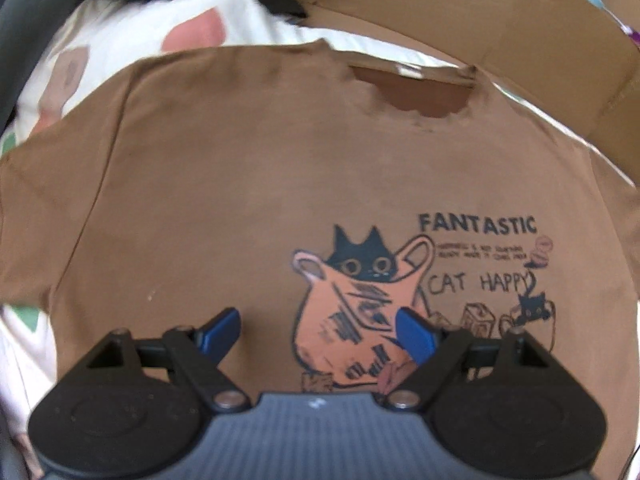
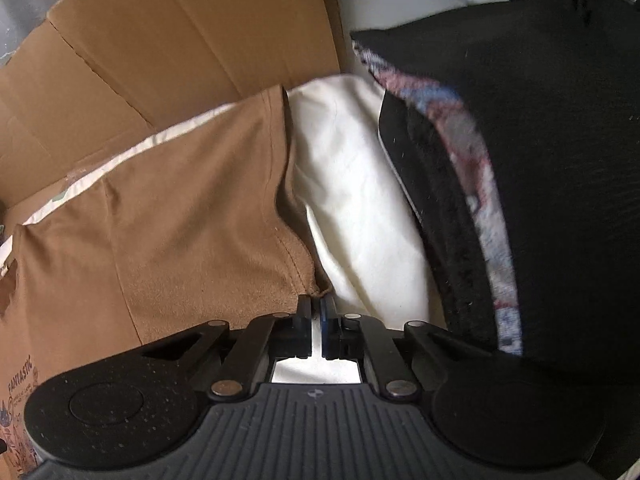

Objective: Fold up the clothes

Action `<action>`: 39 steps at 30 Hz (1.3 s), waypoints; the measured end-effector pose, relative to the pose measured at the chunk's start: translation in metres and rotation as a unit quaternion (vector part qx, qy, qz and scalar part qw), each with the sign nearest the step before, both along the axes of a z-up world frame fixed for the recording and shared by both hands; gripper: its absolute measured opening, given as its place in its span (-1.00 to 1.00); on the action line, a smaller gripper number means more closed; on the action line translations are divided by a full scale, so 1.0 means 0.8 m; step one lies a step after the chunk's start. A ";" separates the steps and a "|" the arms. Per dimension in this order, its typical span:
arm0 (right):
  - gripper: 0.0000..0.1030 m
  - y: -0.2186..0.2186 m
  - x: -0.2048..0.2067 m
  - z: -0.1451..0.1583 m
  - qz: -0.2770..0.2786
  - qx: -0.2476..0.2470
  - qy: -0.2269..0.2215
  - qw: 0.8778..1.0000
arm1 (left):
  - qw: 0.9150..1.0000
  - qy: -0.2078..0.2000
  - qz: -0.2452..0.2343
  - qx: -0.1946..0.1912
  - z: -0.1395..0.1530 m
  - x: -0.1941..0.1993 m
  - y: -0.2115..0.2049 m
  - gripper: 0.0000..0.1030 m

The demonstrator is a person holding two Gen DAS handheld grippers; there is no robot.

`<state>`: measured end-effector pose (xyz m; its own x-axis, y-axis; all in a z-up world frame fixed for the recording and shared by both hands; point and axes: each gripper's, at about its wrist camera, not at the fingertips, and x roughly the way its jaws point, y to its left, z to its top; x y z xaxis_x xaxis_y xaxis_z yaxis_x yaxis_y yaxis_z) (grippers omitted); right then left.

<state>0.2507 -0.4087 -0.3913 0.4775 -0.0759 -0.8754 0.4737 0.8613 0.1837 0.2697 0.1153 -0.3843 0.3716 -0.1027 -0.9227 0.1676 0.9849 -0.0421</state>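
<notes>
In the left wrist view we see a brown T-shirt (image 1: 248, 184) lying flat and face up on a white bed sheet (image 1: 120, 40) with colored patches. The neck hole points away from us, and a cat picture (image 1: 360, 312) with the word FANTASTIC sits on the front. Our left hand-held gripper (image 1: 318, 330) hovers over the lower part of the shirt, above the cat picture. Its blue fingers (image 1: 222, 326) are wide apart and hold nothing. A flat cardboard box (image 1: 500, 20) lies past the collar. In the right wrist view we see one sleeve (image 2: 208, 200) of the same shirt, spread out on the white sheet. Our right hand-held gripper (image 2: 316, 312) has its fingers pressed together right at the bottom corner of the sleeve hem. It looks like they pinch a bit of that hem, but the corner is small and hard to see. A black cloth with a colored edge (image 2: 540, 160) lies near, on the right side. We think the shirt is spread out and the first fold is just starting, with the sleeve. Next, we think the right side should lift the sleeve and lay it across the chest, while the left side takes hold of the shirt so it stays flat.
</notes>
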 end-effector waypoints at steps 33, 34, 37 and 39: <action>-0.88 -0.041 -0.002 -0.012 -0.089 0.148 -0.017 0.985 | 0.993 -0.001 -0.106 -0.053 0.017 0.019 -0.129 0.67; -0.88 -0.040 -0.002 -0.008 -0.087 0.145 -0.020 0.985 | 0.991 0.003 -0.119 -0.061 0.016 0.019 -0.140 0.63; -0.89 -0.039 -0.002 0.004 -0.083 0.142 -0.031 0.986 | 0.985 0.009 -0.154 -0.079 0.015 0.016 -0.174 0.59; -0.89 -0.043 -0.003 0.007 -0.088 0.151 -0.035 0.984 | 0.982 0.002 -0.173 -0.078 0.017 0.013 -0.195 0.55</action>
<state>0.2487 -0.4429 -0.3853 0.5407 0.0967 -0.8357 0.5869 0.6684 0.4570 0.2805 -0.0407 -0.3710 0.2865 -0.3628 -0.8867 0.4914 0.8502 -0.1891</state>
